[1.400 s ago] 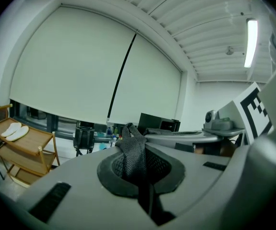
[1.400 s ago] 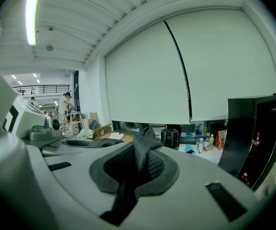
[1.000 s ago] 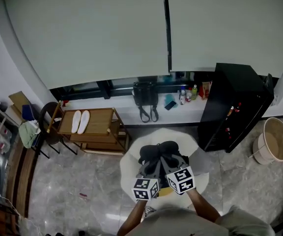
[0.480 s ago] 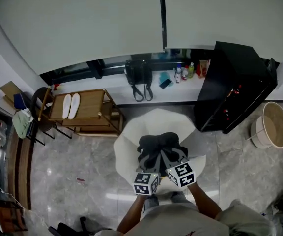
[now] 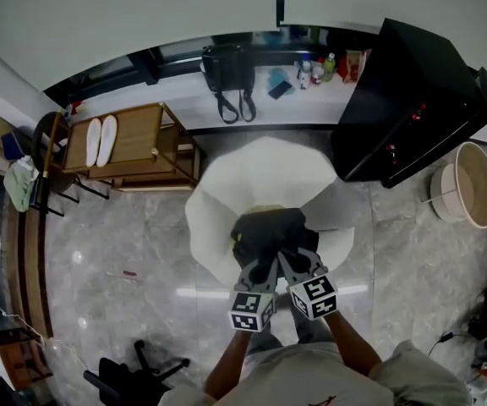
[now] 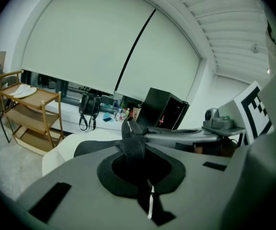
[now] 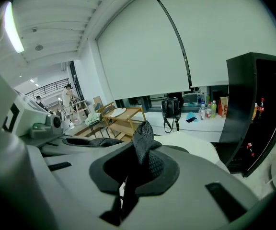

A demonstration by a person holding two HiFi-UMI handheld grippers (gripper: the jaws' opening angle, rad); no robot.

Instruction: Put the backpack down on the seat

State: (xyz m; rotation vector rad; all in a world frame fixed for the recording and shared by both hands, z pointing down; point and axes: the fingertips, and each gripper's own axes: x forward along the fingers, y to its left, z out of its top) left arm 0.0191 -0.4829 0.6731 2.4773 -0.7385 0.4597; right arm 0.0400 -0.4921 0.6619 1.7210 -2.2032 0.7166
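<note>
While the left hand-held gripper (image 5: 258, 269) and right hand-held gripper (image 5: 288, 263) are pinching the backpack (image 5: 265, 229) by 2 straps (image 6: 132, 146), the seat (image 5: 260, 172) is lying beneath it, mid-frame. Lowering both sides evenly is looking safest.

The left gripper (image 5: 259, 265) and the right gripper (image 5: 287, 259) are matt grey moulded shells, narrowing toward the jaws; each carries a white cube at its rear, the left cube (image 5: 251, 310) and the right cube (image 5: 314, 297), with black square markers on the faces; in the left gripper view a rounded black collar (image 6: 110, 175) rings the jaw opening, with a black rectangular slot (image 6: 49, 202) set in the grey surface beside it; the right gripper view shows the same layout; the person wears a light grey top (image 5: 311, 381) with short sleeves (image 5: 417, 370).
</note>
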